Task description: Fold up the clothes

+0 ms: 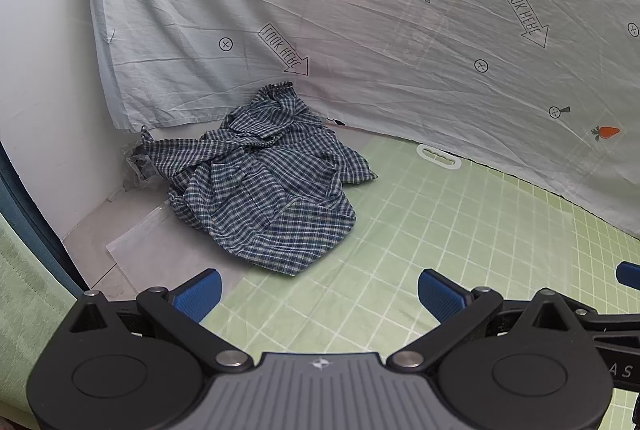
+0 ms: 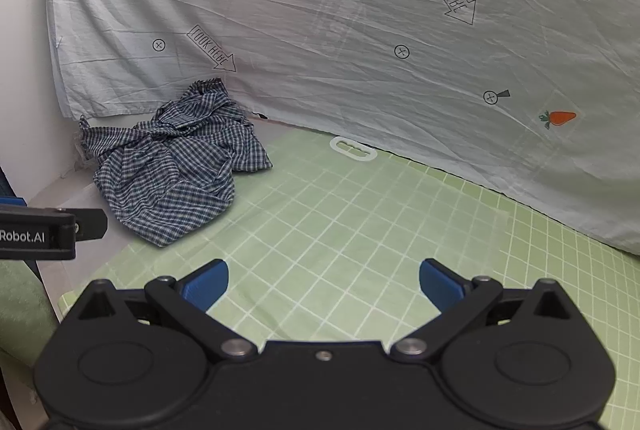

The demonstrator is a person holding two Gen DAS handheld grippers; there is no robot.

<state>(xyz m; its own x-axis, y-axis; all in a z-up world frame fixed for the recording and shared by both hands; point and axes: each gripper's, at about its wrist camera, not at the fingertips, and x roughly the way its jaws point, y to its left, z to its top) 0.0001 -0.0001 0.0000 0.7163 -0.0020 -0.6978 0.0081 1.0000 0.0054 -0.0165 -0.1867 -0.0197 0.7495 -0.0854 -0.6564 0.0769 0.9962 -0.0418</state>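
The crumpled plaid shirt [image 1: 260, 181] lies in the desk's far-left corner, ahead-left of both empty, wide-spread grippers, nearer the left gripper [image 1: 318, 294] than the right gripper [image 2: 323, 284].

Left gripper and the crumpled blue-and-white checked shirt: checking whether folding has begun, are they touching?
Apart. In the left wrist view, the open left gripper hangs over bare green gridded mat, short of the crumpled checked shirt.

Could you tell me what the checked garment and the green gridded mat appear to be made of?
Checked garment: thin woven cloth, likely cotton; matte, it crumples into soft folds. Green gridded mat: probably plastic; it lies flat, with a faint sheen and a moulded white handle slot.
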